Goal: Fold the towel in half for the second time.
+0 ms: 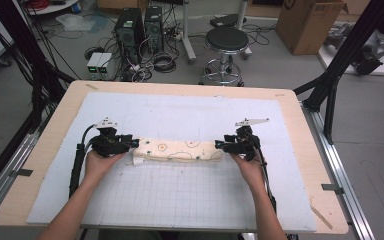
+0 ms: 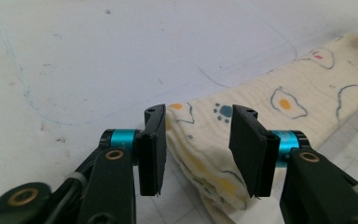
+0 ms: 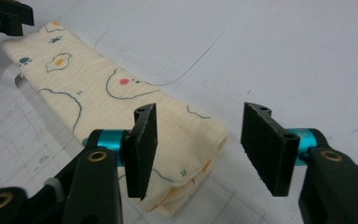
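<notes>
A folded cream cloth (image 1: 177, 149) printed with fried eggs and paw marks lies as a long strip across the middle of the white mat. My left gripper (image 1: 136, 143) is at its left end. In the left gripper view the gripper (image 2: 198, 116) stands open, with the cloth's (image 2: 303, 88) folded end between the jaws and its layers drooping free of the pads. My right gripper (image 1: 217, 145) is at the right end. In the right gripper view it (image 3: 201, 112) is open around the cloth's (image 3: 98, 88) corner, which lies nearer its left jaw.
A white grid mat (image 1: 180, 200) covers the wooden table (image 1: 300, 130). Beyond the table's far edge stand a black stool (image 1: 226, 40), computer towers (image 1: 132, 27) and a cardboard box (image 1: 307, 22). Black frame posts flank both sides of the table.
</notes>
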The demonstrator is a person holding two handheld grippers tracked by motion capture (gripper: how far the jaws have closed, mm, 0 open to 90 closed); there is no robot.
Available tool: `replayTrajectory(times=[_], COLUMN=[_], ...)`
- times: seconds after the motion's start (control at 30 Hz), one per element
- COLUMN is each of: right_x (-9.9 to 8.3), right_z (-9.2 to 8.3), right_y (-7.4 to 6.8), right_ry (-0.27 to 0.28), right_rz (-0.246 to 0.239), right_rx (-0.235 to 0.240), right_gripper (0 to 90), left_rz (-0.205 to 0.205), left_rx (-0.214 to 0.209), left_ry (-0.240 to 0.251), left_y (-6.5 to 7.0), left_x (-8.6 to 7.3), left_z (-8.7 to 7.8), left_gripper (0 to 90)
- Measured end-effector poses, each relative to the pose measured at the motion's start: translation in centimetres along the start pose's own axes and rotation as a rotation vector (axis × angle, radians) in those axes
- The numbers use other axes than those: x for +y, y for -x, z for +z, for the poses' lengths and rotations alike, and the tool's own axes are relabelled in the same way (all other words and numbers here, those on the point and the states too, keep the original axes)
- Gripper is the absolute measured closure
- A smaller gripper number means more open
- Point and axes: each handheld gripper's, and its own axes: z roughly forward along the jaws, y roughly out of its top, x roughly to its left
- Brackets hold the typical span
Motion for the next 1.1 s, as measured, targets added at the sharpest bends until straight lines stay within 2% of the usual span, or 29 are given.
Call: replayTrajectory(times=[0.33,0.57,0.87,1.1], right_x=[0.1,0.2,0.0,-0.3], right_z=[-0.6,-0.8,-1.3,-1.8], right_y=[-0.7,-1.1,-1.3,-1.4], right_ry=[0.008,0.012,0.021,0.034], right_rz=[-0.030,-0.045,-0.039,-0.030], right_rx=[0.008,0.011,0.007,0.007], right_gripper=[30.7,28.1,22.9,20.8], left_rz=[0.034,0.046,0.066,0.075], left_rx=[-0.023,-0.024,-0.030,-0.047], left_ry=[0.017,0.023,0.018,0.032], left_y=[0.7,1.0,1.3,1.8], left_x=[0.1,0.1,0.0,-0.1], left_z=[-0.8,-1.2,-1.6,-2.4], left_gripper=[52.2,50.5,48.7,47.1])
